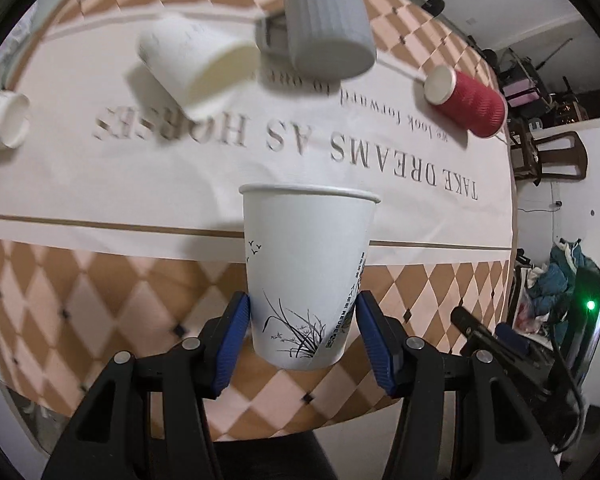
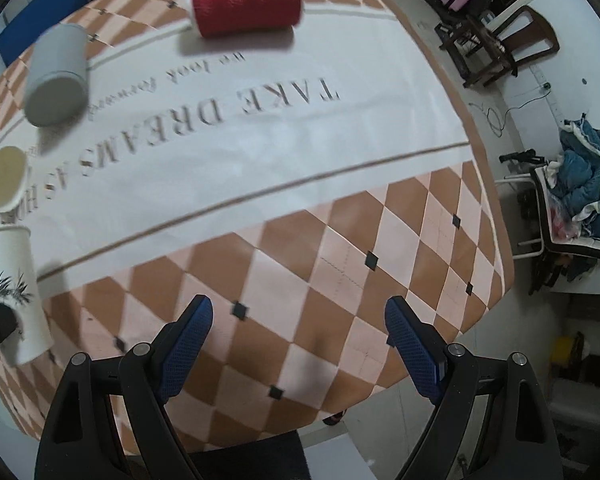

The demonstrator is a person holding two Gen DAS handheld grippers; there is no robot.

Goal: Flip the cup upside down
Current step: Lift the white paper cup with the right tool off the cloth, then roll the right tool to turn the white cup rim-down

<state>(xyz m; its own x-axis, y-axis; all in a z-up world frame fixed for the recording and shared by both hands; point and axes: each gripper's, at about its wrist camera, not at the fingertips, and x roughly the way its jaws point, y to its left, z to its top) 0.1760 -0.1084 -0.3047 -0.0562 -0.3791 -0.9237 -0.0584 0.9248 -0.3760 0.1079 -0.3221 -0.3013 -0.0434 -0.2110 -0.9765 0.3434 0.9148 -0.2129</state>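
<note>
A white paper cup with black grass and bird drawings (image 1: pixel 306 276) is held upright, rim up, above the table. My left gripper (image 1: pixel 302 328) is shut on its lower part, one blue pad on each side. The same cup (image 2: pixel 12 292) shows at the left edge of the right wrist view. My right gripper (image 2: pixel 298 336) is open and empty over the checkered cloth near the table's front edge.
A grey ribbed cup (image 1: pixel 326 26), a plain white cup (image 1: pixel 192 62) and a red cup (image 1: pixel 466 98) lie on their sides on the white table runner (image 1: pixel 140 184). Another white cup (image 1: pixel 4 120) lies at far left. Chairs (image 2: pixel 500 44) and clutter stand right of the table.
</note>
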